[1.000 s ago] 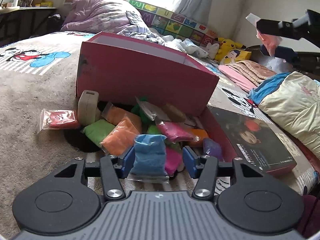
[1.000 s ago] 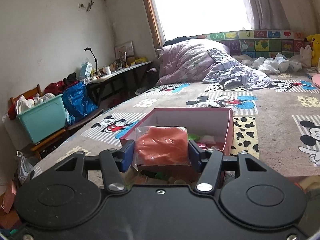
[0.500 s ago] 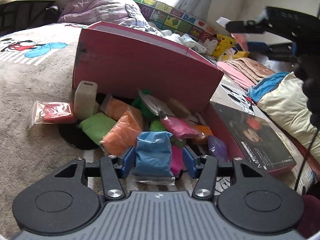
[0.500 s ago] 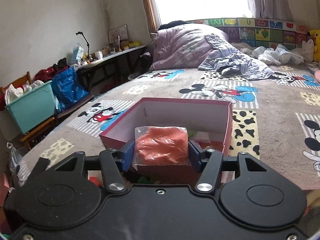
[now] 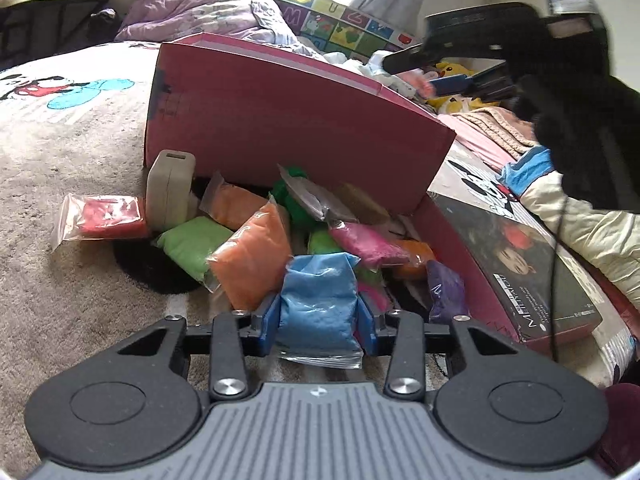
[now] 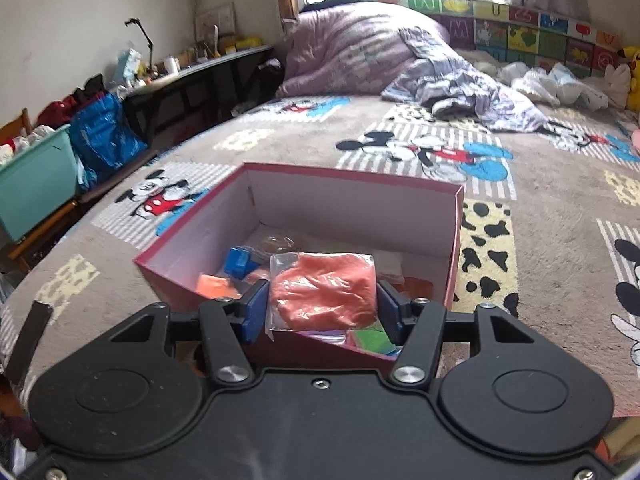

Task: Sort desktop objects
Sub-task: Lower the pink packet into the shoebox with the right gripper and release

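Now: blue bag (image 5: 318, 300) atop the loose pile before the pink box (image 5: 296, 120), left gripper (image 5: 318, 322) closing on it. Right gripper (image 6: 322, 308) grips an orange bag (image 6: 323, 290) above the box; release low, well inside.

A: The bag (image 5: 318, 304) between the left gripper's blue fingers (image 5: 267, 326)?
B: Light blue. An orange bag (image 5: 250, 258) lies just left of them, a purple one (image 5: 445, 292) just right.
A: And the box (image 6: 340, 208) beyond the right fingers (image 6: 256, 312)?
B: Pink outside, white inside; their bag (image 6: 324, 292) is coral.
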The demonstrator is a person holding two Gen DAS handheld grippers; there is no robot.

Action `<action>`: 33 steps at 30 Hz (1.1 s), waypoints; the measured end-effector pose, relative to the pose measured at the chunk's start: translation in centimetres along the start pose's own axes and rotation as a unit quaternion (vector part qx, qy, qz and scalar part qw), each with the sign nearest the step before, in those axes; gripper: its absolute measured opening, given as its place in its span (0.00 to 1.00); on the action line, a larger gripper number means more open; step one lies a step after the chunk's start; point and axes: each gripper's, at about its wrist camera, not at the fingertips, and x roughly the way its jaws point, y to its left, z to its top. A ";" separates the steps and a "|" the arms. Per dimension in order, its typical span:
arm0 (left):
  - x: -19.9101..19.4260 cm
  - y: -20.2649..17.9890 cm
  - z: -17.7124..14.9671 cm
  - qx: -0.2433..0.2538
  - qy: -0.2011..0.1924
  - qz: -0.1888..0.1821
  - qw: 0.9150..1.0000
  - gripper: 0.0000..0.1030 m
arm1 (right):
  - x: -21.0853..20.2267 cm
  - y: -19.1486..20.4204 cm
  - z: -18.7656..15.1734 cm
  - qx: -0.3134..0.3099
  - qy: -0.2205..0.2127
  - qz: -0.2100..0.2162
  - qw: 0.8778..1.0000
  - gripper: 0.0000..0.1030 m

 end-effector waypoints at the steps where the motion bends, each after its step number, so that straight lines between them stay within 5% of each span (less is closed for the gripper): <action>1: 0.0 0.0 0.0 0.000 0.000 -0.002 1.000 0.37 | 0.6 -0.2 0.2 0.004 0.006 -0.002 1.000 0.55; 18: 0.0 0.2 0.1 -0.003 0.003 -0.008 1.000 0.37 | 7.3 -0.7 1.4 -0.019 0.092 -0.057 0.994 0.56; 27: 0.0 0.2 0.1 -0.001 0.004 -0.008 1.000 0.37 | 7.0 -0.5 1.7 -0.021 0.088 -0.069 0.994 0.70; 33: 0.0 0.2 0.1 0.002 0.004 -0.007 1.000 0.37 | 5.0 -0.6 1.9 -0.015 0.064 -0.065 0.996 0.71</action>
